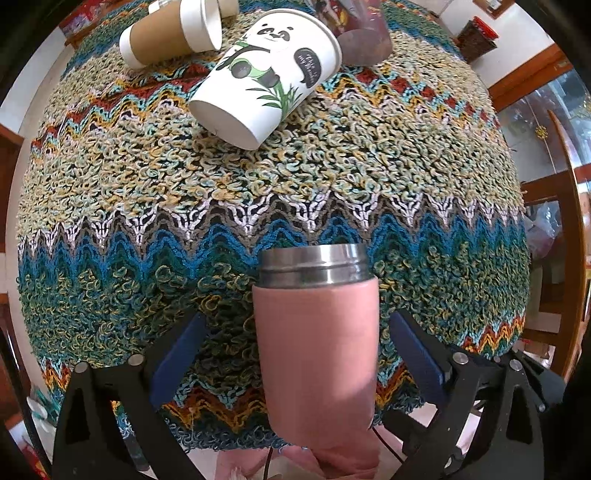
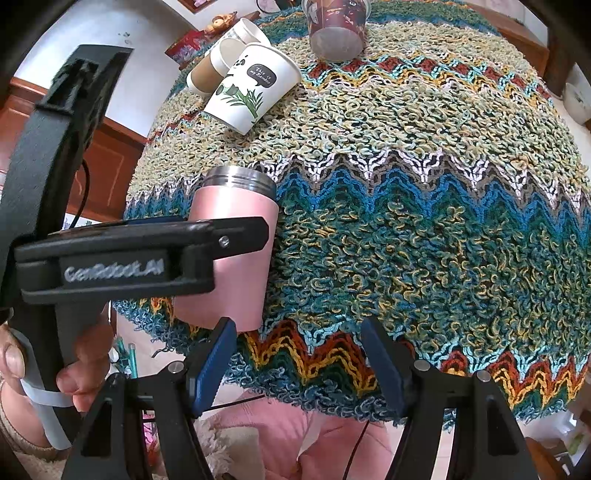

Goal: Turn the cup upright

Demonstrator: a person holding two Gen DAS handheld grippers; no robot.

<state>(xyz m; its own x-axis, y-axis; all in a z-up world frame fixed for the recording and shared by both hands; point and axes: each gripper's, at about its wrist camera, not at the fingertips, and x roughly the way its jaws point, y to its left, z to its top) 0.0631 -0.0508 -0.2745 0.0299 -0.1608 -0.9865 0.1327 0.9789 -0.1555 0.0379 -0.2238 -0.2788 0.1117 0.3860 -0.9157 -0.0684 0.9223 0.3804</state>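
A pink cup with a steel threaded rim (image 1: 317,339) stands upright near the front edge of the knitted cloth, between the open fingers of my left gripper (image 1: 295,360); the blue pads stand clear of its sides. It also shows in the right wrist view (image 2: 236,236), partly behind the left gripper's body (image 2: 122,258). My right gripper (image 2: 299,363) is open and empty, to the right of the pink cup over the cloth's front edge.
A white panda paper cup (image 1: 266,74) lies on its side at the back, also in the right wrist view (image 2: 251,88). A brown-sleeved paper cup (image 1: 170,33) lies beside it. A dark printed cup (image 2: 336,29) sits behind. The colourful zigzag cloth (image 2: 424,221) covers the table.
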